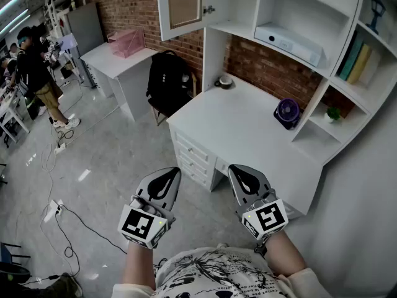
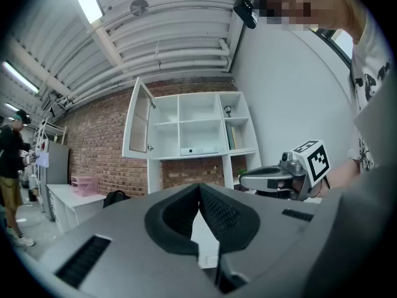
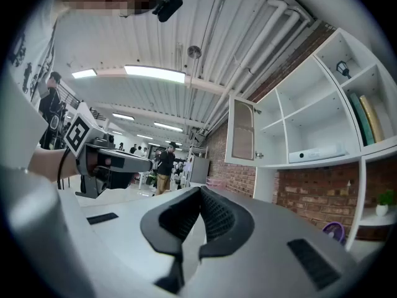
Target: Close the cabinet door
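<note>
The white cabinet door point(image 1: 184, 5) with its glass pane stands swung open at the left end of the shelf unit above the desk, its small handle point(image 1: 209, 9) on the edge nearest the shelves. In the left gripper view the door point(image 2: 139, 120) hangs out to the left; the right gripper view shows the door point(image 3: 242, 132) too. My left gripper point(image 1: 162, 182) and right gripper point(image 1: 246, 180) are held side by side, low and well short of the desk, far from the door. Both are shut with nothing between the jaws.
A white desk point(image 1: 242, 135) with drawers stands below the shelves, bearing a purple fan point(image 1: 286, 112) and a small bowl point(image 1: 224, 81). A white box point(image 1: 290, 42) and books point(image 1: 356, 58) sit on shelves. A black backpack point(image 1: 166, 82), a pink tray point(image 1: 126, 42), floor cables point(image 1: 62, 210) and people point(image 1: 37, 73) are to the left.
</note>
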`<state>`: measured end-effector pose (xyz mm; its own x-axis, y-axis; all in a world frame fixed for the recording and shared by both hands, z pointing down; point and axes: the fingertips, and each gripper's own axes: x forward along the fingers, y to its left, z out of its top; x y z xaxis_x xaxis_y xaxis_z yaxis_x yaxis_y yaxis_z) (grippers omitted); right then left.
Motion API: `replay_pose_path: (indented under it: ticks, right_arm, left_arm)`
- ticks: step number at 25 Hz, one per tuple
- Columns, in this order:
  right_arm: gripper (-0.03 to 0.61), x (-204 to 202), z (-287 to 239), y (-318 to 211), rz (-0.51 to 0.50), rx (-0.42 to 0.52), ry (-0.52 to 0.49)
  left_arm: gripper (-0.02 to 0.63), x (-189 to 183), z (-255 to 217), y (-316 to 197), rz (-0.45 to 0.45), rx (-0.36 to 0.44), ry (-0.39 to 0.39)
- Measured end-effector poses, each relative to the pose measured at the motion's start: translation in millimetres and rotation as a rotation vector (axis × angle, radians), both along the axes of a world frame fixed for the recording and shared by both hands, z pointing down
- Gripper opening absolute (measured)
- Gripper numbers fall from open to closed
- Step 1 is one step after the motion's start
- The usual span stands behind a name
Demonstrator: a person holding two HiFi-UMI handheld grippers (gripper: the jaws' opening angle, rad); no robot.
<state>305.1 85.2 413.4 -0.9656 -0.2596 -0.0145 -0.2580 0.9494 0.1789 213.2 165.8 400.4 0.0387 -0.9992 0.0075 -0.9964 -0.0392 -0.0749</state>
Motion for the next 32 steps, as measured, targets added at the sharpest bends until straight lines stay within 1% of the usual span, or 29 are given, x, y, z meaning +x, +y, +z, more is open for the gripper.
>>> replay_pose_path:
  ticks: [8, 13, 16, 17, 18, 19, 21, 26, 32]
  right_arm:
    - [0.014, -13, 3, 7, 0.001, -0.007, 0.006]
    - [0.014, -27, 2, 18, 0.017, -0.015, 0.004]
    - [0.015, -37, 5, 21, 0.038, -0.041, -0.009]
    - [0.015, -40, 6, 22, 0.044, -0.05, -0.011]
    - [0.015, -44, 8, 24, 0.051, -0.055, -0.012]
    - [0.015, -49, 9, 25, 0.057, -0.055, -0.011]
    - [0.015, -59, 11, 28, 0.062, -0.048, -0.007]
    - [0.015, -91, 13, 32, 0.047, -0.039, -0.001]
    - [0.015, -136, 7, 6, 0.031, -0.028, -0.002]
  left_arm:
    - [0.014, -14, -1, 5, 0.001, 0.009, 0.011]
    - [0.014, -25, 2, 14, 0.026, 0.007, 0.019]
    - [0.014, -35, 5, 19, 0.037, 0.03, 0.046]
    - [0.059, -39, 5, 20, 0.039, 0.044, 0.058]
    - [0.229, -44, 6, 22, 0.039, 0.058, 0.065]
    - [0.331, -51, 5, 24, 0.033, 0.067, 0.067]
    - [0.334, -65, 6, 29, 0.009, 0.075, 0.065]
    - [0.339, -99, 9, 38, -0.024, 0.059, 0.071]
    - [0.339, -137, 5, 20, -0.033, 0.052, 0.059]
